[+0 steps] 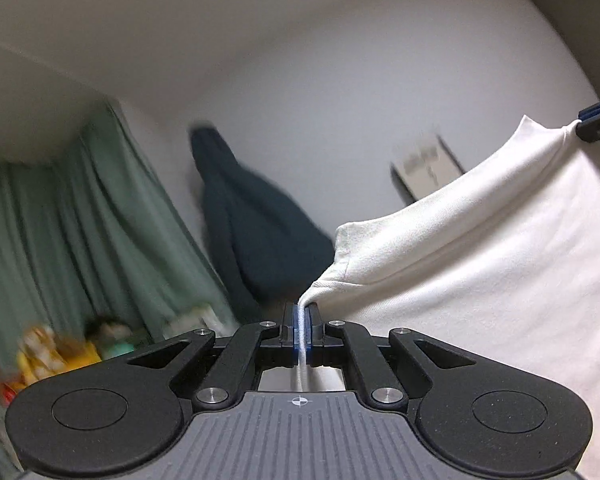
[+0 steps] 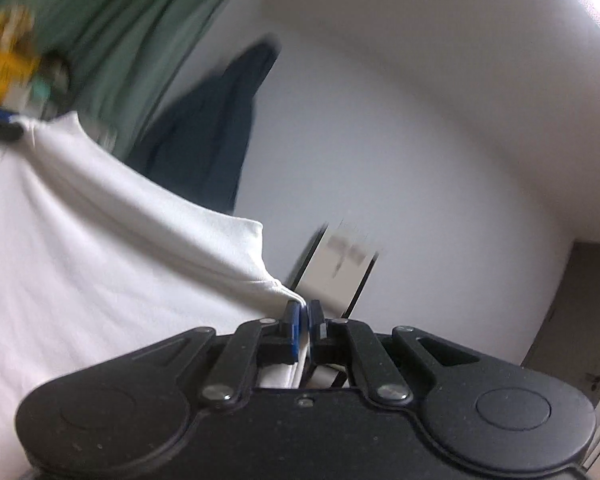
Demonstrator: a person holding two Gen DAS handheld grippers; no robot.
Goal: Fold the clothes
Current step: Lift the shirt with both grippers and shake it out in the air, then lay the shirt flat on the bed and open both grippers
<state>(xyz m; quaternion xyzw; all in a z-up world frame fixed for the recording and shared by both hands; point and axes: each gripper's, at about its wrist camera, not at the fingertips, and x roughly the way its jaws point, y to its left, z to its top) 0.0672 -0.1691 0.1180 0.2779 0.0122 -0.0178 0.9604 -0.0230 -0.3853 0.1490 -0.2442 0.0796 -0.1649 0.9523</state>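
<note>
White garment [image 1: 500,272] stretched in the air between both tools, left gripper [image 1: 301,320] clamped tight on one corner, right gripper [image 2: 303,316] pinching the other, green curtain [image 1: 80,216] behind

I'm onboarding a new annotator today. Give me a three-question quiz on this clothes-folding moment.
1. True or false: the left gripper is shut on the white garment.
2. How is the garment held? A) by one gripper only B) stretched between both grippers C) lying loose
3. What colour is the curtain behind the dark blue garment hanging on the wall?

Key: 1. True. 2. B: the right gripper also pinches an edge of it. 3. Green.
</note>
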